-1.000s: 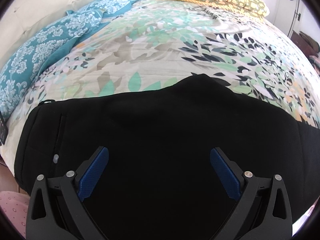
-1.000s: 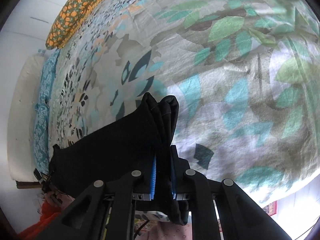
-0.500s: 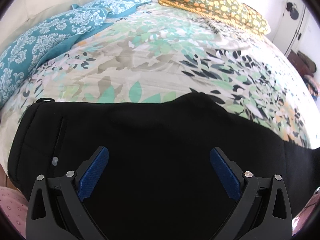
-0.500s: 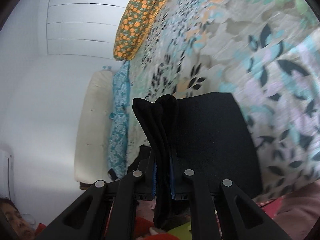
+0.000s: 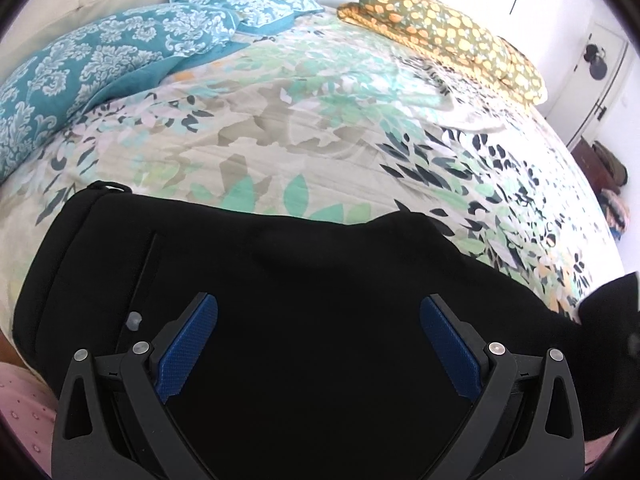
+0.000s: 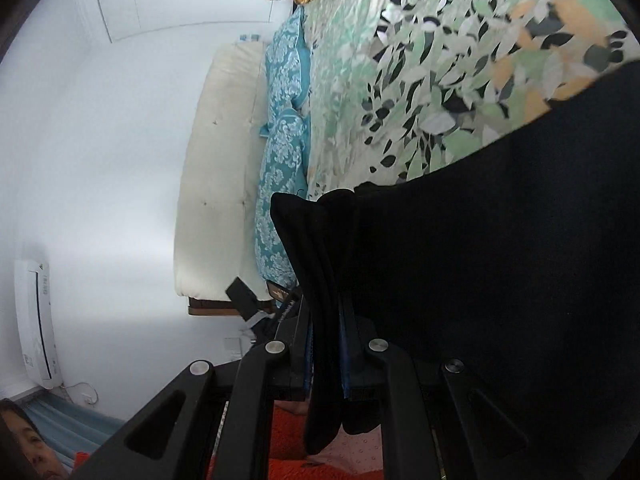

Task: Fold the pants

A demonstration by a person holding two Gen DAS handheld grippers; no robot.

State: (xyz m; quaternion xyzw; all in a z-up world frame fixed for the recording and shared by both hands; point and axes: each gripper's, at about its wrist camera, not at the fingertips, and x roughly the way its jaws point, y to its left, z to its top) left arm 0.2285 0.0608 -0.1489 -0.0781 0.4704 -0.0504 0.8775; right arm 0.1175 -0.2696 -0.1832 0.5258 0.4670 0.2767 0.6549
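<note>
Black pants (image 5: 304,288) lie across the near edge of a bed with a leaf-print cover (image 5: 320,128); the waistband end with a pocket seam and a small button is at the left. My left gripper (image 5: 318,340) hovers open just above the pants, blue pads wide apart. In the right wrist view my right gripper (image 6: 326,356) is shut on a bunched end of the pants (image 6: 320,264), lifted off the bed; the rest of the pants (image 6: 500,248) fills the right side. That lifted end shows at the right edge (image 5: 612,304) of the left wrist view.
Teal patterned pillows (image 5: 100,60) lie at the far left of the bed, and a folded orange-dotted blanket (image 5: 440,40) at the far side. A white headboard (image 6: 216,168) and wall air unit (image 6: 36,320) show behind. A person's face sits at the lower left corner.
My right gripper swung fast across the bed toward the waistband end, carrying the pants' end over the rest. The left gripper shifted slightly and stayed open.
</note>
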